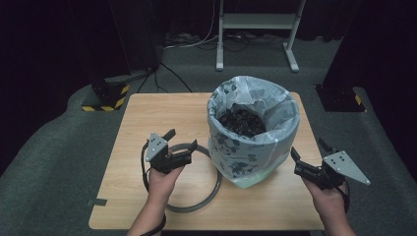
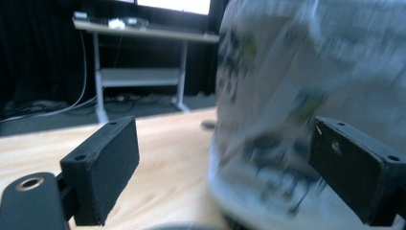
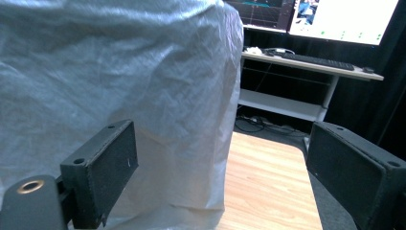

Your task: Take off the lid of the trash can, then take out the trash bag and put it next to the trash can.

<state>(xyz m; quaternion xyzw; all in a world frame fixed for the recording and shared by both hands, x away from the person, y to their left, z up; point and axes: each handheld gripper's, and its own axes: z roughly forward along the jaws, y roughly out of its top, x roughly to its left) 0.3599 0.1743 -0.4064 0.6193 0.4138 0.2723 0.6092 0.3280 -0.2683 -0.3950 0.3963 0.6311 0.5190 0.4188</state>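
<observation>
Standing toward the back right of the light wooden counter [image 1: 147, 123] is a round bin lined with a pale blue-grey printed plastic bag [image 1: 251, 132], its rim folded out over the top; inside lies a heap of dark, crumpled material [image 1: 242, 122] whose kind cannot be told. A grey ring-shaped hoop [image 1: 209, 194] lies flat on the counter just left of the bin, its right edge close against the bag's base.

The person's left hand [image 1: 160, 184] comes up from the bottom edge and tilts the left gripper [image 1: 184, 141] rightward toward the bin's side, above the hoop. Its fingers [image 2: 103, 167] stand wide apart, holding nothing, with the blurred bag wall near the right finger. The right hand [image 1: 327, 199] holds the right gripper [image 1: 307, 155] at the counter's right edge, aimed left at the bin. Its fingers [image 3: 103, 167] are likewise spread wide and empty, the bag close beyond the left one.
</observation>
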